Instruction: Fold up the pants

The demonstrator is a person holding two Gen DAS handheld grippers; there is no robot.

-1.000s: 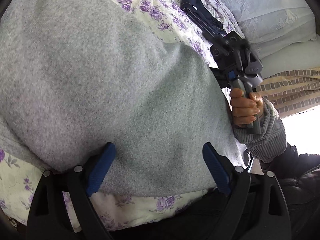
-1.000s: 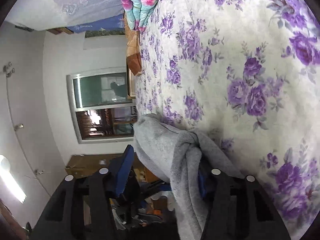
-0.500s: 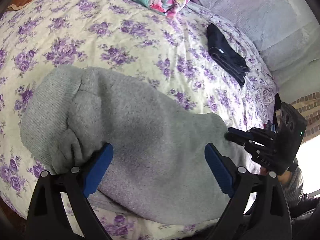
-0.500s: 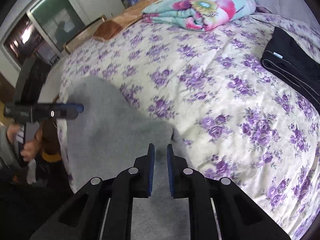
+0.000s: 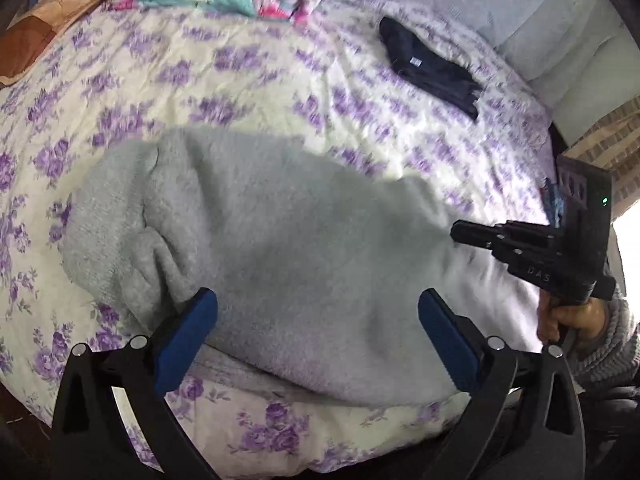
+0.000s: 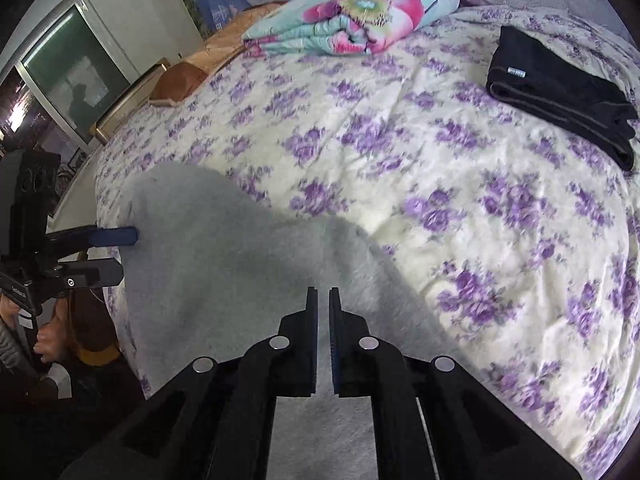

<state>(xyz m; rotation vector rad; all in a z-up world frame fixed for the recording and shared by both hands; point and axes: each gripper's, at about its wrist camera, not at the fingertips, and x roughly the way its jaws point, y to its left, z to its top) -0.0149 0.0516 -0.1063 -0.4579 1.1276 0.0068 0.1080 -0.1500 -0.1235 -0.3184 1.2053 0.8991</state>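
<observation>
The grey fleece pants (image 5: 280, 248) lie bunched on the near edge of the floral bedspread (image 5: 248, 80); they also show in the right wrist view (image 6: 224, 256). My left gripper (image 5: 318, 320) is open and empty, its blue pads just above the pants' near part. My right gripper (image 6: 323, 296) is shut with nothing between its pads, hovering over the pants' right end; it shows at the right of the left wrist view (image 5: 472, 236). The left gripper shows at the left of the right wrist view (image 6: 120, 252), open.
A folded black garment (image 5: 432, 68) lies at the far right of the bed, also seen in the right wrist view (image 6: 560, 96). A folded colourful quilt (image 6: 352, 16) and pillows (image 5: 520, 8) lie at the far end. A window (image 6: 76, 72) is on the left.
The pants were let down onto the bed. My right gripper let go of the fabric and shut empty. Both grippers pulled back above the pants.
</observation>
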